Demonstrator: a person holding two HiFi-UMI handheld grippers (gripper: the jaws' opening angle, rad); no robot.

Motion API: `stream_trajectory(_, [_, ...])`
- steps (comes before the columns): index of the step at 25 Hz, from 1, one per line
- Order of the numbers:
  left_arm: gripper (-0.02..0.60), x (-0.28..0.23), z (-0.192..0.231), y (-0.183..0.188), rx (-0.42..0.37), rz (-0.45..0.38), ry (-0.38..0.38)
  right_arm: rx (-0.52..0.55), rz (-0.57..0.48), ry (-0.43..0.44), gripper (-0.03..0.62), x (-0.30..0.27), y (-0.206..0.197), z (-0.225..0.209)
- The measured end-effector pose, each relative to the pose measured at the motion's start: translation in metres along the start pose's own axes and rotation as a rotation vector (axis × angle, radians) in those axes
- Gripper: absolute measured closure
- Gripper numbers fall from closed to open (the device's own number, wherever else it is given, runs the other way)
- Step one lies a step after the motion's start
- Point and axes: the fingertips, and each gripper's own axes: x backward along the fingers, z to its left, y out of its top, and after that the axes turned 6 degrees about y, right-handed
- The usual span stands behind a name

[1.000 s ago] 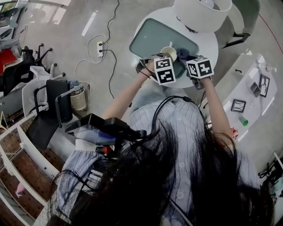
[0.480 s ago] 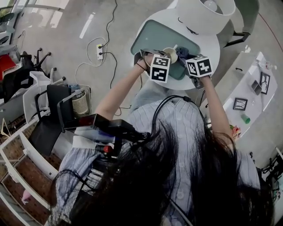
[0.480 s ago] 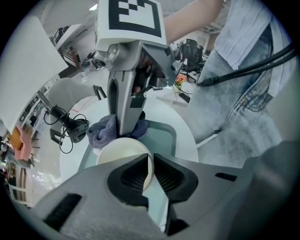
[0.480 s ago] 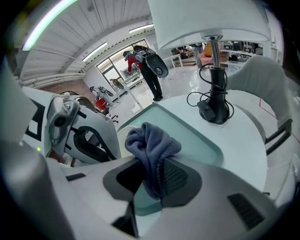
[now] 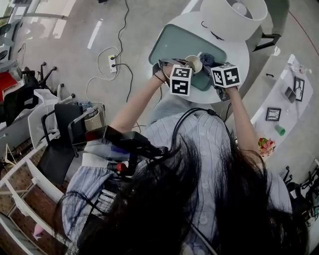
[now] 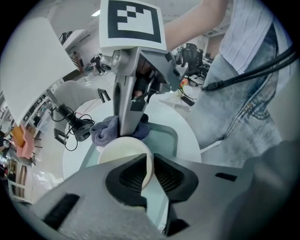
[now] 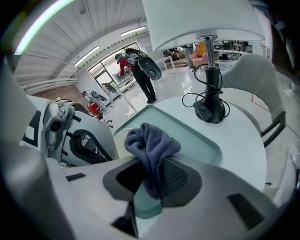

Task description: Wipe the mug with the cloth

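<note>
A cream mug [image 5: 193, 62] is held over the teal mat [image 5: 172, 42] on the round white table [image 5: 239, 50]. My left gripper [image 6: 151, 162] is shut on the mug [image 6: 123, 154], one jaw inside the rim and one outside. My right gripper [image 7: 151, 176] is shut on a blue-grey cloth [image 7: 151, 145], which bunches above the jaws. In the left gripper view the cloth [image 6: 107, 130] lies against the mug's far side, under the right gripper [image 6: 127, 101]. In the head view the cloth [image 5: 206, 59] sits just right of the mug.
A lamp with a white shade [image 5: 230, 15] stands at the table's far side, with its black base and cable [image 7: 211, 108] behind the mat. A chair [image 5: 275, 22] is beyond the table. A white side table [image 5: 279, 92] is on the right, and a power strip [image 5: 112, 62] lies on the floor to the left.
The left gripper with the mug has tilted and shifted slightly left. The right gripper keeps the cloth at the mug. The head camera has drifted a little.
</note>
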Motion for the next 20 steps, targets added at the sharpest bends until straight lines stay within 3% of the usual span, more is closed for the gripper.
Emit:
stream_trajectory(8, [0.531, 0.027, 0.011, 0.02, 0.22, -0.123, 0.062, -0.07, -0.091, -0.031, 0.496, 0.016, 0.002, 0.004])
stream_trajectory(15, [0.531, 0.059, 0.024, 0.027, 0.456, -0.211, 0.196, -0.112, -0.173, -0.043, 0.496, 0.041, 0.0, 0.011])
stream_trajectory(20, [0.532, 0.069, 0.02, 0.031, 0.58, -0.236, 0.295, -0.126, -0.222, -0.035, 0.496, 0.061, -0.006, 0.02])
